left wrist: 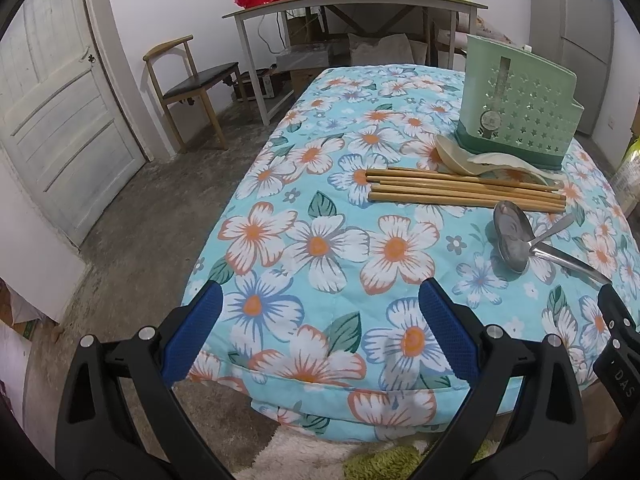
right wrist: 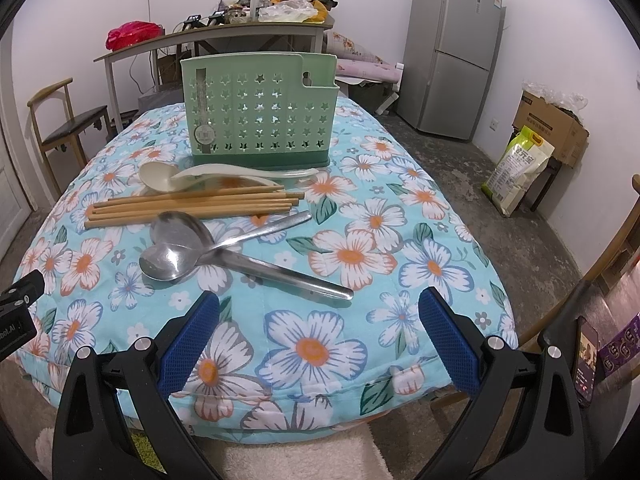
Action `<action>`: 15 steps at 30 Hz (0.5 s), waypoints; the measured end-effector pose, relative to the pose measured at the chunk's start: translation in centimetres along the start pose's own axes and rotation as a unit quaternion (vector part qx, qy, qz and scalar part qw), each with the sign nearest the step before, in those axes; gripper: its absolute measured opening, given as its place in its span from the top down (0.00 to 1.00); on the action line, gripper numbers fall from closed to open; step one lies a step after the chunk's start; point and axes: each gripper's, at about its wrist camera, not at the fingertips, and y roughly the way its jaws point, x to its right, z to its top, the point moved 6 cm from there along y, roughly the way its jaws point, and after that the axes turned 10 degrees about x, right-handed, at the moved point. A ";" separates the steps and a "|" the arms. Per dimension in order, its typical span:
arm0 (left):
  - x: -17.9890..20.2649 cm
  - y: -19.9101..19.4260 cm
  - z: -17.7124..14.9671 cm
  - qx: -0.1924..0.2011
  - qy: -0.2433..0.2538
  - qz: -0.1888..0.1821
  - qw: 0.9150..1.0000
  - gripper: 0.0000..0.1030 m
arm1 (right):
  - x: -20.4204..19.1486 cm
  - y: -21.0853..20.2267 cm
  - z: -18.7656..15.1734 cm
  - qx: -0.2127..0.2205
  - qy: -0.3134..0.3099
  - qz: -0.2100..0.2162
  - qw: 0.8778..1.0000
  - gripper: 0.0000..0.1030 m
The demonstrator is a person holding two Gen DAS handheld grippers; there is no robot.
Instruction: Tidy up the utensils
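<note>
— Two metal spoons (right wrist: pixel 180 252), a pair of cream plastic spoons (right wrist: pixel 224 174) and a bundle of wooden chopsticks (right wrist: pixel 192 206) all lie loose on the flowered tabletop (right wrist: pixel 360 256). As far as I can see, nothing has gone into the green holder (right wrist: pixel 256 112).

— So the job has hardly begun?

— I'd say so. Every utensil is left to move. The holder stands upright toward the far edge, the plastic spoons just in front of its base, chopsticks next, metal spoons nearest us with handles crossing.

— And the tools?

— Left tool (left wrist: pixel 320 332) spread wide, holding nothing, over the near left corner. Right tool (right wrist: pixel 320 332) likewise spread and empty, at the near edge, close to the longer spoon's handle tip.

— Room to work?

— Plenty on the right half of the tabletop, bare cloth. The near edge rounds off, so anything nudged toward us might slide. The stacked spoons probably need separating.
</note>
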 end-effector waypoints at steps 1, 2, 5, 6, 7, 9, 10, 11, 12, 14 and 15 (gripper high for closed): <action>-0.2 0.0 0.0 0.000 0.000 0.001 1.000 0.08 | 0.0 0.0 -0.1 0.000 0.000 0.000 1.000 0.06; -0.3 -0.1 0.0 0.001 -0.001 0.002 1.000 0.08 | 0.0 0.0 0.0 0.000 0.000 0.000 1.000 0.06; -0.5 -0.1 0.2 0.000 -0.002 0.007 1.000 0.08 | 0.0 -0.1 0.2 0.001 -0.001 0.002 1.000 0.06; -0.6 -0.1 0.2 0.000 -0.002 0.008 1.000 0.08 | 0.0 -0.1 0.2 0.002 -0.001 0.002 1.000 0.06; -0.5 -0.1 0.4 0.000 -0.002 0.010 1.000 0.08 | 0.0 -0.1 0.3 0.002 -0.001 0.003 1.000 0.06; -0.4 -0.1 0.7 0.002 -0.001 0.015 1.000 0.08 | -0.1 0.0 0.3 0.002 -0.002 0.004 1.000 0.06; -0.4 0.0 0.9 0.002 -0.001 0.017 1.000 0.08 | -0.1 0.0 0.4 0.003 -0.002 0.005 1.000 0.06; -0.5 0.0 1.0 0.002 -0.002 0.019 1.000 0.08 | -0.2 0.1 0.4 0.003 -0.001 0.006 1.000 0.06; -0.6 0.0 1.1 0.002 -0.003 0.021 1.000 0.08 | -0.2 0.2 0.4 0.003 -0.001 0.006 1.000 0.06; -0.7 0.1 1.3 0.003 -0.004 0.025 1.000 0.08 | -0.3 0.3 0.5 0.003 0.000 0.008 1.000 0.06; -0.7 0.1 1.4 0.002 -0.004 0.027 1.000 0.08 | -0.3 0.4 0.5 0.003 0.001 0.009 1.000 0.06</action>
